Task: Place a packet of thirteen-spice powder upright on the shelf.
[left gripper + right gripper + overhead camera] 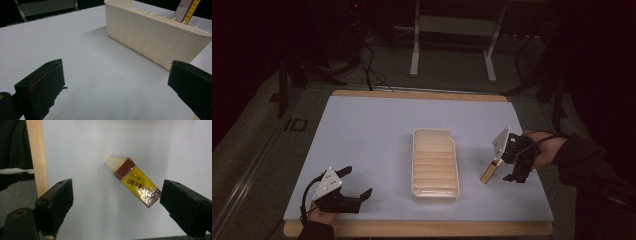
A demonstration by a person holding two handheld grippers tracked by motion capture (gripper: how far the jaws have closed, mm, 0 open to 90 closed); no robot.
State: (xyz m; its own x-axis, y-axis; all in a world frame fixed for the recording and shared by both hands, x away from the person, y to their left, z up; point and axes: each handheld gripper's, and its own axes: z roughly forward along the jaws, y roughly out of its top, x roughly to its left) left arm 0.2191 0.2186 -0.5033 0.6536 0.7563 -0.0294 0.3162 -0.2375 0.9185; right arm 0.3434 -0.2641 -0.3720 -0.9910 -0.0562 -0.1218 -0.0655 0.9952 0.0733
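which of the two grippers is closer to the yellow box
The right gripper, at the table's right edge: the yellow box lies just beside its open jaws. The left gripper sits across the cream tray.
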